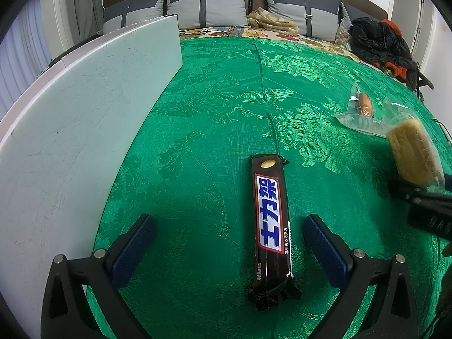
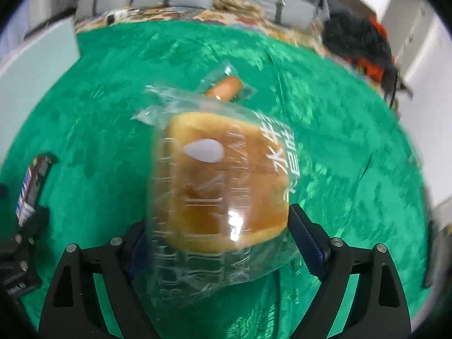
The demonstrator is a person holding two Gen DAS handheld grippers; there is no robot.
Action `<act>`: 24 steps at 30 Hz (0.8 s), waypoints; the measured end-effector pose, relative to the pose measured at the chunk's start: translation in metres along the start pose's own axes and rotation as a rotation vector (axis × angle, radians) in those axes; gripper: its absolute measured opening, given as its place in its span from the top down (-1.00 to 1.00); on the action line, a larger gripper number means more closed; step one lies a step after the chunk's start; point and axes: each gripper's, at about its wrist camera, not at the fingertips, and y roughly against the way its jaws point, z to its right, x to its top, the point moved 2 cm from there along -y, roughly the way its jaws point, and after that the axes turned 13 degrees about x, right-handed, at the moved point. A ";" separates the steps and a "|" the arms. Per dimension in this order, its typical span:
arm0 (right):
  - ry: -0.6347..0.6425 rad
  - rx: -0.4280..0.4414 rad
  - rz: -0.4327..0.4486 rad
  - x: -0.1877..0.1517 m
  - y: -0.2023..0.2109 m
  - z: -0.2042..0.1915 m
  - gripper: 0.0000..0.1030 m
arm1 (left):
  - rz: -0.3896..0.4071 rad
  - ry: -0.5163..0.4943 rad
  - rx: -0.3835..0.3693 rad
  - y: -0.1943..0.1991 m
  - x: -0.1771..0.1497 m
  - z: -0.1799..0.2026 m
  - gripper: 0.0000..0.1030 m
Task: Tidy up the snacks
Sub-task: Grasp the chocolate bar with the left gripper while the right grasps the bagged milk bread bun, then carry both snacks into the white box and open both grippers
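The right claw [image 2: 219, 243] holds a bagged bun [image 2: 226, 186] between its two fingers. Past the bun lies a wrapped sausage [image 2: 226, 87] (all blurry).

A green patterned cloth [image 1: 214, 118] covers the surface, with a crease running down its middle. A dark chocolate bar [image 1: 271, 226] lies flat on the cloth, lengthwise along the crease's near end. To the left of the bar, a pale white board [image 1: 84, 113] rests over the cloth's edge. Far right of the bar and farther back, a wrapped sausage [image 1: 365, 104] lies on the cloth in clear plastic. Beyond the cloth's far edge, a flowered bedspread [image 1: 310, 39] shows.
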 end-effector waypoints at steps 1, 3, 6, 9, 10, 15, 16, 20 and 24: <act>-0.029 0.018 -0.015 0.002 -0.001 0.003 -0.75 | 0.000 0.000 0.000 0.000 0.000 0.000 -1.00; -0.058 0.039 -0.026 0.000 0.003 0.009 -0.74 | 0.000 -0.001 0.001 -0.001 0.001 0.002 -1.00; -0.008 0.037 -0.054 -0.002 -0.001 0.002 -0.75 | -0.008 -0.008 0.000 -0.001 0.001 0.002 -1.00; -0.019 0.098 -0.048 -0.001 0.002 0.009 -0.66 | -0.068 -0.047 -0.022 0.003 0.001 0.001 -0.85; -0.060 0.156 -0.018 -0.002 0.010 0.017 -0.51 | -0.058 -0.062 -0.037 0.010 -0.001 0.002 -0.50; -0.182 0.344 0.077 -0.013 0.045 0.035 -0.44 | -0.057 -0.137 -0.116 0.031 -0.007 0.011 0.69; -0.199 0.380 0.100 -0.018 0.056 0.038 -0.44 | -0.060 -0.114 -0.148 0.036 -0.009 0.009 0.69; -0.288 0.566 0.171 -0.042 0.095 0.053 -0.44 | -0.063 0.026 -0.286 0.065 -0.017 -0.008 0.69; -0.302 0.614 0.194 -0.048 0.124 0.048 -0.44 | -0.028 0.127 -0.373 0.105 -0.015 -0.031 0.69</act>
